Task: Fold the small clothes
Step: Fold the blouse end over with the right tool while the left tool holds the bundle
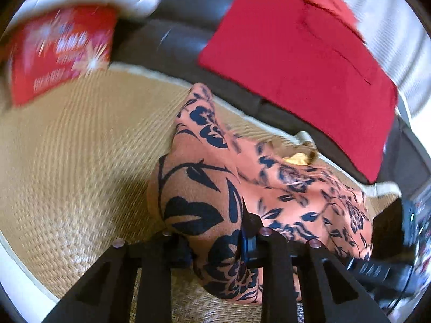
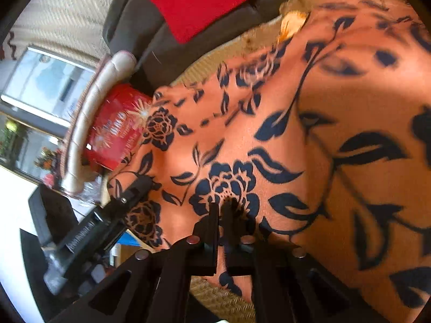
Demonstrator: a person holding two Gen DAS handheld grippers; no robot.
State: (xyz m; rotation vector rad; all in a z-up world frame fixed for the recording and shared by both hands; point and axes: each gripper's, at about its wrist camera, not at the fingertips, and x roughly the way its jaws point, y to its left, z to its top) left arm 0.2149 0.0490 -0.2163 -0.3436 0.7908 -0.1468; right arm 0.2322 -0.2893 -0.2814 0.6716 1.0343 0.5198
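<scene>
Clearly the garment point(image 1: 204, 188) is light and limp: a thin orange cloth with dark flowers, lifted off the woven mat point(image 1: 80, 161) and hanging in soft folds between the two grippers. It sags wherever nothing holds it, so it will probably swing and crumple rather than keep a shape, and a loose pinch could let it slide out.

The left gripper point(image 1: 218, 253) has a bunched fold between its fingers, and they appear to press on it. The right gripper point(image 2: 222, 231) has its fingers nearly together, clamped on a thin pinch of the same cloth point(image 2: 269, 134).

Edges and corners look like the best places to hold, since a grip in mid-panel only gathers slack. With two hems held well apart, the cloth would likely hang flat enough to lay down and fold. Behind it lie a red cushion point(image 1: 296, 62) on a dark sofa point(image 1: 175, 27) and a red box point(image 1: 59, 51).
</scene>
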